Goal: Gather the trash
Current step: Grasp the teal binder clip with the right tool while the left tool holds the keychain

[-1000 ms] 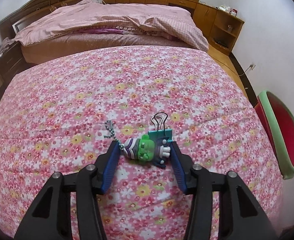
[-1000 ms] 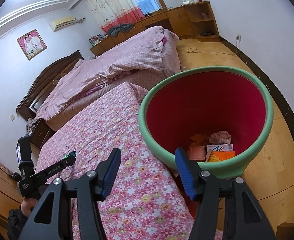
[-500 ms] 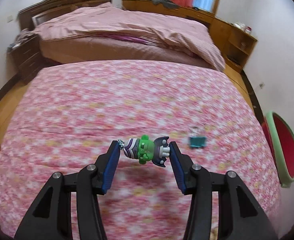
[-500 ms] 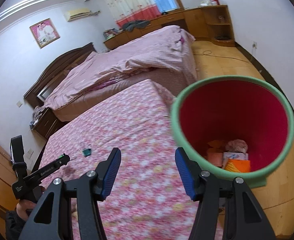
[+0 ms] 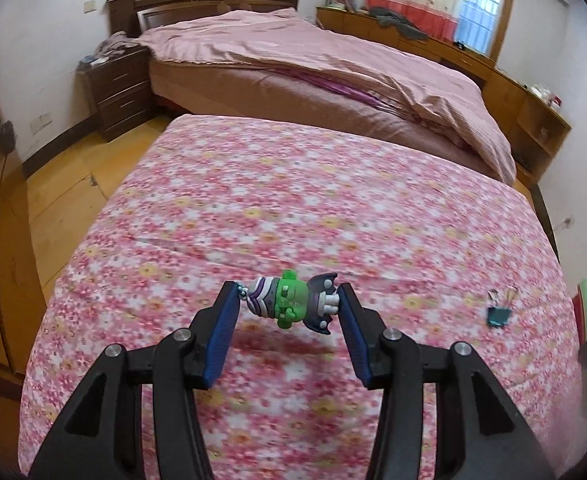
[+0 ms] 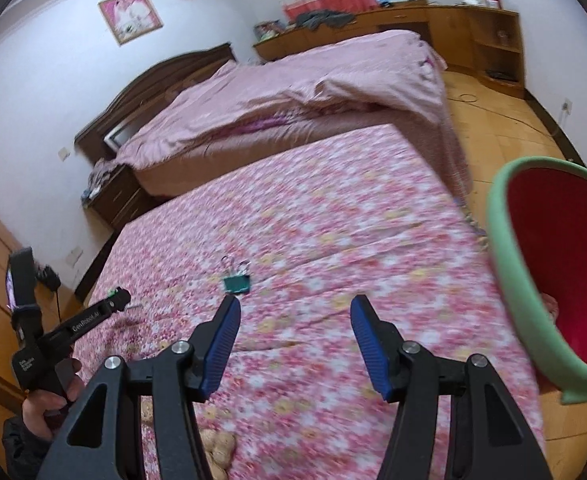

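Gripping a small green toy figure (image 5: 291, 305) sideways between its blue pads, the left gripper (image 5: 288, 308) hangs above a pink floral bedspread (image 5: 313, 208), jaws closed on the toy's two ends. A teal binder clip (image 5: 498, 315) lies on the fabric at the toy's three o'clock, well apart. The right gripper (image 6: 293, 334) is spread wide and holds nothing. A red bin with a green rim (image 6: 511, 264) stands at its two o'clock, beside the bedspread's edge. A larger bed (image 6: 293, 92) lies at twelve o'clock.
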A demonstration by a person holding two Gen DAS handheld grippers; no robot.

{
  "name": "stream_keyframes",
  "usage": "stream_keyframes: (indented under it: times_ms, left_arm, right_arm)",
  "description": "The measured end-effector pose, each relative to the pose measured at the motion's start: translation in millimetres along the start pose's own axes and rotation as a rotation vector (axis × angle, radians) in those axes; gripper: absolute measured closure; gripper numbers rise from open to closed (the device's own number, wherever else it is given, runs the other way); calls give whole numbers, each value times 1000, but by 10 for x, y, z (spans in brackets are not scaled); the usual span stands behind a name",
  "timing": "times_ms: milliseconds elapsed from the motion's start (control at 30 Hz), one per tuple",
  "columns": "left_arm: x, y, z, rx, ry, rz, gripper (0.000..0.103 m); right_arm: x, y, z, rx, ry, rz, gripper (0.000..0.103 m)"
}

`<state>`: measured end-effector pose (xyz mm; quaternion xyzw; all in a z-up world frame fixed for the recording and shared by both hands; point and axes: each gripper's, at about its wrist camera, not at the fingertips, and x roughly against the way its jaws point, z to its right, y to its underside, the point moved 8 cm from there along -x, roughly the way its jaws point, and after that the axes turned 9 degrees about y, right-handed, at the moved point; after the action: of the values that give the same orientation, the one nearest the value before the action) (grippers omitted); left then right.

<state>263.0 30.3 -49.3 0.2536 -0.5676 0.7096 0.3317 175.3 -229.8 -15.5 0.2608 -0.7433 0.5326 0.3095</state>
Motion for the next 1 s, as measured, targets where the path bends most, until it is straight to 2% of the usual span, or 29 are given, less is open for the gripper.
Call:
stream_keyframes:
  times_ms: [233, 500, 800, 833, 900, 967, 1000]
  left_arm:
    - [-63, 22, -99, 26, -7, -9, 52]
    - [-114, 18, -151, 37, 3, -11, 52]
    - [-139, 34, -132, 32, 8, -21, 52]
    - [-143, 35, -122, 32, 8, -21, 52]
    - [-132, 32, -109, 30, 8, -19, 52]
    - [-117, 33, -93, 29, 10, -16, 52]
    - [-104, 31, -84, 28, 11, -13, 52]
  right_arm:
    - [-326, 12, -312, 64, 3, -47, 43]
    - [-645, 5, -496, 108, 22, -81, 43]
    - [-858, -50, -645, 162, 52, -62, 43]
    - [-864, -47, -659, 167, 54, -60, 45]
    - [-869, -26, -710, 199, 59, -59, 62]
    - [-877, 8, -750, 243, 79, -50, 73]
    - [-878, 17, -754, 253, 86, -45, 74]
